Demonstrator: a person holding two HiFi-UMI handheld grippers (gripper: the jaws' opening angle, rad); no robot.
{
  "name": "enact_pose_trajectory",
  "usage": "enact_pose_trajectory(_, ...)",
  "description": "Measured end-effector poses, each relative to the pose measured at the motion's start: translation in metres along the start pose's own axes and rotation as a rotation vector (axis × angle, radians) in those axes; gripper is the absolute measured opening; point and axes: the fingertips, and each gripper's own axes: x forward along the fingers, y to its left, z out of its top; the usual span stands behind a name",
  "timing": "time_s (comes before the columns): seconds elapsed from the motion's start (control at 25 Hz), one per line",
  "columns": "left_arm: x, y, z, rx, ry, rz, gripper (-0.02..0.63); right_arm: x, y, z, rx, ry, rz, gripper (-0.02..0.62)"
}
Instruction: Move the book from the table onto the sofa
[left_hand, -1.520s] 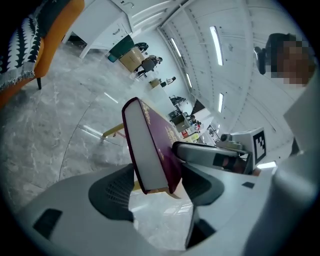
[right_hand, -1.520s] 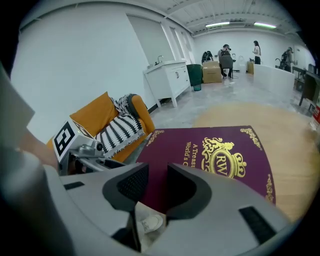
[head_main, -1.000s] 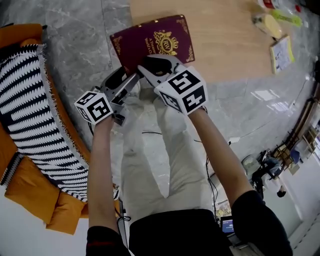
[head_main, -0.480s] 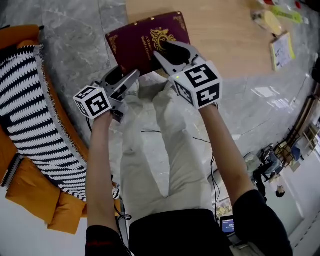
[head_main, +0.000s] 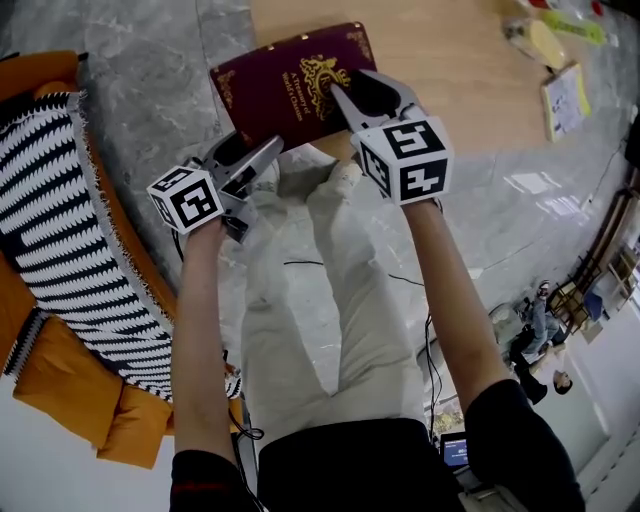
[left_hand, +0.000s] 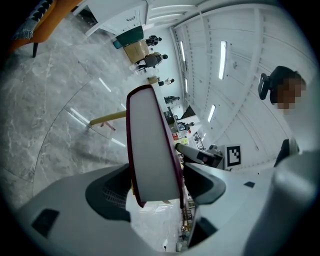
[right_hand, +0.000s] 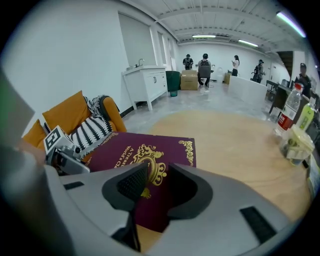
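- Left gripper (head_main: 258, 150) is my anchor: its own view shows the jaws clamped on the book (head_main: 285, 85), one pad on each cover with the pale page block between them
- From the head view it bites the book's near left corner, where that corner hangs out past the table (head_main: 450, 90) over the grey floor (head_main: 170, 90)
- Off to its left is the orange sofa (head_main: 35, 70) with a black-and-white striped throw (head_main: 55, 220) draped over it, well apart from the book
- The book is maroon with gold ornament and a gold crest, cover up, lying across the table's near left corner; its left side sticks out beyond the table edge
- I cannot tell whether the held corner is lifted off the wood
- Right gripper (head_main: 365, 92) comes next, reaching down over the book near the crest
- Its jaws have just been opening and now stand apart; in its own view the cover shows through the gap, with nothing pinched between the pads
- Both marker cubes sit just in front of my hands, with my forearms running back toward the camera over light trousers (head_main: 320, 300)
- Further right the bare wood of the table is pale
- At the table's far right lie a yellowish packet (head_main: 540, 45) and a small booklet (head_main: 565, 105), well apart from the book
- The right gripper view also shows a red-labelled bottle (right_hand: 289, 112) standing at that end
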Motion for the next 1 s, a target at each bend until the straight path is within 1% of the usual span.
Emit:
enact_pose_trajectory(0.2,0.003,-0.001,-0.001,0.009,0.023,-0.006,0.330,-0.001,-0.004,0.002,0.042,-0.005,0.001,0.109)
enact_pose_trajectory(0.4,0.004,0.000,-0.002,0.009,0.027,-0.005,0.331,0.002,0.012,0.001,0.000,0.012,0.044,0.103)
enact_pose_trajectory(0.6,0.003,0.002,0.006,-0.024,0.001,-0.006,0.337,0.004,0.023,0.002,-0.013,0.012,0.080,0.103)
enact_pose_trajectory(0.76,-0.003,0.003,0.006,-0.033,-0.005,-0.012,0.336,0.003,0.030,0.001,-0.030,0.014,0.087,0.103)
enact_pose_trajectory(0.92,-0.004,0.001,0.003,-0.087,-0.004,-0.029,0.302,0.004,0.030,-0.001,-0.028,0.009,0.086,0.103)
enact_pose_trajectory(1.0,-0.004,-0.002,0.005,-0.093,-0.012,-0.036,0.291,0.005,0.028,0.000,-0.022,0.007,0.084,0.103)
